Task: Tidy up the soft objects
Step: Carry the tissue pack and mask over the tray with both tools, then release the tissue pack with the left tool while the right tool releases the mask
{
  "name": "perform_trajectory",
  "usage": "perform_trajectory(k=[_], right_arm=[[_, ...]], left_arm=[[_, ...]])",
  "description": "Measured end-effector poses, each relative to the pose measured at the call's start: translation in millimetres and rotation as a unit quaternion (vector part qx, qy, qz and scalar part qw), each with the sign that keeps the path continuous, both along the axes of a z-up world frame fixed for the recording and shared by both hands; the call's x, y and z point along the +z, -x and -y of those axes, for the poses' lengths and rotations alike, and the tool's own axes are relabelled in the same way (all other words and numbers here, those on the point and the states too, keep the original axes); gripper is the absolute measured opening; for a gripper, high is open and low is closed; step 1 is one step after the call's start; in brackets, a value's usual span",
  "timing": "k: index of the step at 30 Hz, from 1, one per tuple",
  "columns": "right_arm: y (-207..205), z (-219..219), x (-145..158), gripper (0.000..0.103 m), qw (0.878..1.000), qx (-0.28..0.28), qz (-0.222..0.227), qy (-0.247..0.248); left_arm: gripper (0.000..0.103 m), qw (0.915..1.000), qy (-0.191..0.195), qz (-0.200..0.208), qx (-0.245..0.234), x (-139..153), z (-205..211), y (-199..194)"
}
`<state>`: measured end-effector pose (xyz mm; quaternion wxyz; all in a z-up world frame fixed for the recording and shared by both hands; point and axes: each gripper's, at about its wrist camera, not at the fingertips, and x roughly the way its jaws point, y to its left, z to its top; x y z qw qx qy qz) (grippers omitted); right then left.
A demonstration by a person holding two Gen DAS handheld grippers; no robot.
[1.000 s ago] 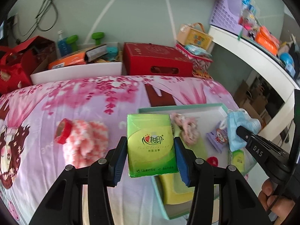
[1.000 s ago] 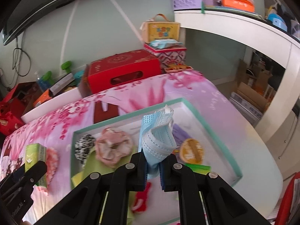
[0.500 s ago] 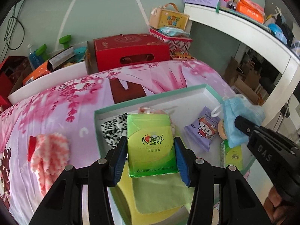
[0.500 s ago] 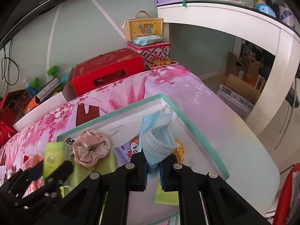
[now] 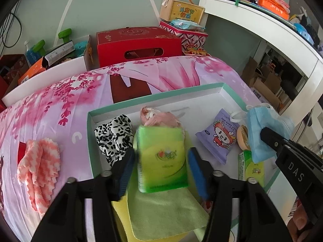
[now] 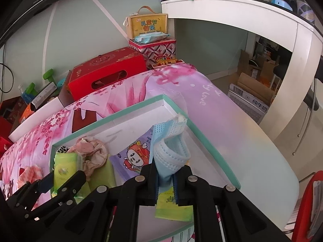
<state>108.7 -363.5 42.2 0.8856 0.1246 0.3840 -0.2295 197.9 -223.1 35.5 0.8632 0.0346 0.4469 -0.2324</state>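
- Left wrist view: the left tongs (image 5: 161,167) stand apart, their blue pads clear of the green tissue pack (image 5: 162,159), which looks blurred, as if just let go and dropping over the green cloth (image 5: 167,211) inside the teal-rimmed box (image 5: 89,141) on the bed. A leopard-print scrunchie (image 5: 116,135) and a pink scrunchie (image 5: 159,118) lie beside it. A pink-and-white cloth (image 5: 39,167) waits outside on the bedspread.
- Right wrist view: the right tongs (image 6: 166,181) are clamped on the blue face mask (image 6: 170,147), held above the box's right part, over a purple wipes packet (image 6: 134,157).
- Judged step: placing both items in the box. Next, lower the mask and let go, then fetch the outside cloth.
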Motion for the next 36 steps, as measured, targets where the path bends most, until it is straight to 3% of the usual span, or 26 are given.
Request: perform_trajectory(k=[1, 3, 5, 6, 7, 14, 16, 19, 22, 25, 36], right_arm=[[0, 0, 0, 0.013, 1.000, -0.002, 0.000, 0.001], [1, 2, 0, 0.016, 1.000, -0.004, -0.001, 0.000], [1, 3, 0, 0.029, 1.000, -0.005, -0.002, -0.005], [1, 4, 0, 0.047, 1.000, -0.006, -0.001, -0.008], [1, 4, 0, 0.060, 1.000, -0.006, 0.000, -0.010], [1, 2, 3, 0.064, 1.000, -0.001, 0.005, -0.006], [0, 1, 2, 0.071, 1.000, 0.002, 0.002, -0.006], [0, 0, 2, 0.081, 1.000, 0.005, 0.002, -0.007], [0, 0, 1, 0.094, 1.000, 0.008, 0.003, -0.010], [-1, 0, -1, 0.103, 1.000, 0.010, 0.000, -0.012], [-2, 2, -5, 0.103, 1.000, 0.003, -0.013, -0.015]], left_arm=[[0.070, 1.0000, 0.003, 0.000, 0.001, 1, -2, 0], [0.072, 1.0000, 0.008, 0.002, 0.005, 3, -5, 1], [0.074, 0.9999, 0.009, 0.004, 0.009, 4, -7, 1], [0.075, 0.9999, 0.010, 0.003, 0.013, 5, -9, 1], [0.077, 0.9998, 0.011, 0.003, 0.014, 5, -11, 1], [0.079, 0.9986, 0.019, 0.002, 0.050, 10, -34, -1], [0.081, 0.9980, 0.023, 0.003, 0.059, 11, -41, -3], [0.094, 0.9964, 0.026, 0.007, 0.081, 11, -52, -5], [0.094, 0.9946, 0.022, 0.014, 0.101, 11, -62, -7], [0.103, 0.9935, 0.021, 0.014, 0.111, 8, -69, -8], [0.103, 0.9894, 0.026, 0.025, 0.140, 5, -87, -7]])
